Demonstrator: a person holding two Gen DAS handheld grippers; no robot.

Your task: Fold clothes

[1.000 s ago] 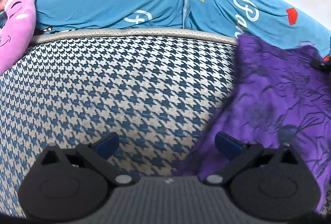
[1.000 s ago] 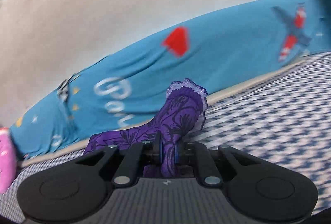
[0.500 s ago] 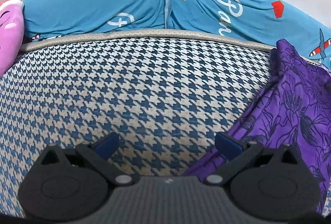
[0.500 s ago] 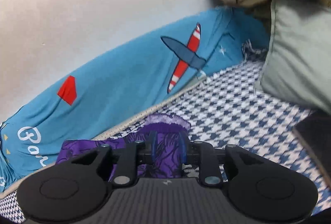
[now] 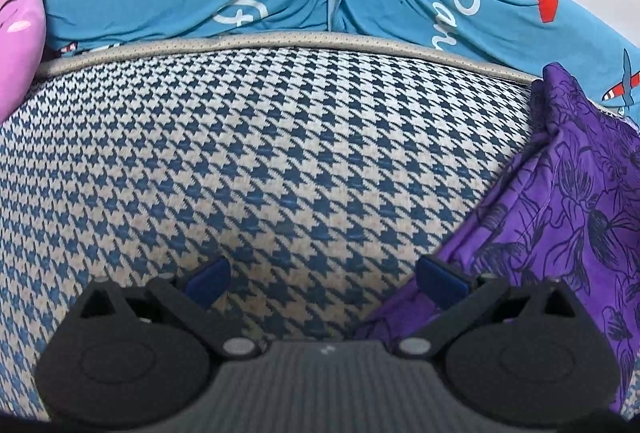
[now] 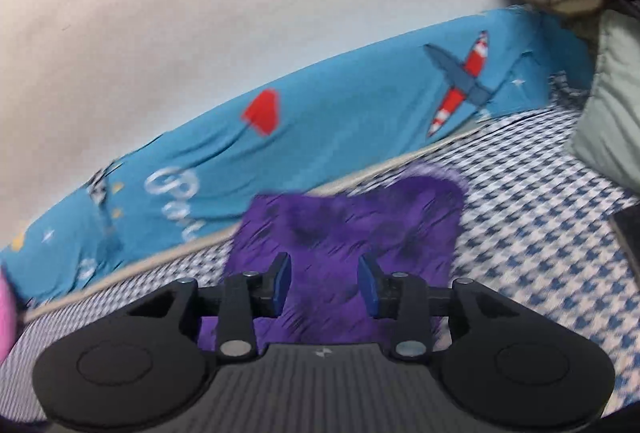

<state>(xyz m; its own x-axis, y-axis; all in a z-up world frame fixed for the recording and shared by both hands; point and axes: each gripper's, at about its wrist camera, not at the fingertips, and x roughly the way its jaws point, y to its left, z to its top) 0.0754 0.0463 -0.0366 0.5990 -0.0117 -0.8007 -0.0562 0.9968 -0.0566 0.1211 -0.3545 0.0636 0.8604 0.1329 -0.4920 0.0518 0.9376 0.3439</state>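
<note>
the purple floral garment (image 6: 348, 233) now lies on the houndstooth mattress (image 5: 280, 161) beside the blue cartoon bolster (image 6: 320, 121), just freed by the right gripper (image 6: 324, 283), its jaws parted like the idle left gripper (image 5: 324, 279), so this fold seems placed.

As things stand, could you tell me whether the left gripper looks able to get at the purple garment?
Probably yes. The left gripper is open, and the purple garment lies on the houndstooth cover right beside its right finger, with nothing in between.
</note>
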